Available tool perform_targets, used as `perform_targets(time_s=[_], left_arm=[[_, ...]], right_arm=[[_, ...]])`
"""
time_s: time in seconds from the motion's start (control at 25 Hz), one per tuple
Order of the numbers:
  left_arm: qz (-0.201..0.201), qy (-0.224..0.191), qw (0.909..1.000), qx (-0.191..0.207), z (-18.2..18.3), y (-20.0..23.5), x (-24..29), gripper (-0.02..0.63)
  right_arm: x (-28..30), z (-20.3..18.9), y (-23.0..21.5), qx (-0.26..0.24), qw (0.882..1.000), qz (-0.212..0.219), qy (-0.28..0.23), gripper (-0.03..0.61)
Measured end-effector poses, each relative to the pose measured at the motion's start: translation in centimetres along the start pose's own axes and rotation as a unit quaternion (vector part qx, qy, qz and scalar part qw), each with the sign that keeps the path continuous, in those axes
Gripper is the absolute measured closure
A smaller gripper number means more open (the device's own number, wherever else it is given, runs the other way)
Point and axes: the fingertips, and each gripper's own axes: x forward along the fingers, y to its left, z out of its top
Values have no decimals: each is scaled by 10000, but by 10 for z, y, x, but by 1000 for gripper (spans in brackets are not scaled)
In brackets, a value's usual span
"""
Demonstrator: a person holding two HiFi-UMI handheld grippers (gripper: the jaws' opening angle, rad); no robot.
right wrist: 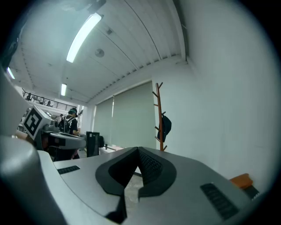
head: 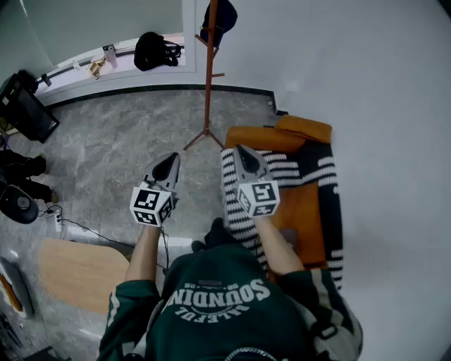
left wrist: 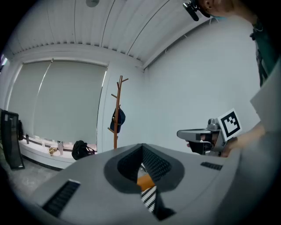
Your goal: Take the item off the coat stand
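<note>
A wooden coat stand rises from the grey floor by the white wall, well ahead of both grippers. A dark cap hangs near its top. In the left gripper view the cap hangs on the stand far beyond my left gripper. The right gripper view shows the cap on the stand past my right gripper. Both point toward the stand, left gripper and right gripper side by side, each shut with nothing between the jaws.
An orange sofa with a black-and-white striped blanket stands on the right against the wall. A black bag lies on the window ledge. A wooden table is at lower left, a dark monitor at far left.
</note>
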Motion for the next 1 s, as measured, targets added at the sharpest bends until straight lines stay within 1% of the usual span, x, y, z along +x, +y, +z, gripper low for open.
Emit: perform_targets(time_s=[0.2, 0.28, 0.44, 0.52, 0.68, 0.84, 1.0], left_arm=[[-78, 34, 10000, 38, -2, -6, -2, 613], [-84, 34, 10000, 14, -2, -8, -3, 614], [-107, 74, 9999, -90, -3, -11, -3, 613], [-113, 75, 9999, -94, -4, -12, -4, 614], [-120, 43, 9999, -88, -4, -12, -3, 614], [-125, 16, 9999, -73, -2, -11, -3, 614], [-136, 1, 9999, -70, 0, -8, -2, 612]], right_arm=[[-9, 2, 5, -80, 9998, -18, -202, 578], [-10, 3, 8, -198, 9995, 17, -253, 578], [-11, 0, 10, -290, 9996, -38, -23, 578], [-14, 2, 13, -348, 9994, -10, -43, 578], [-13, 4, 16, -203, 9998, -48, -76, 578], [-12, 3, 17, -234, 9997, 16, 15, 578], [-10, 1, 13, -259, 9996, -113, -73, 578]])
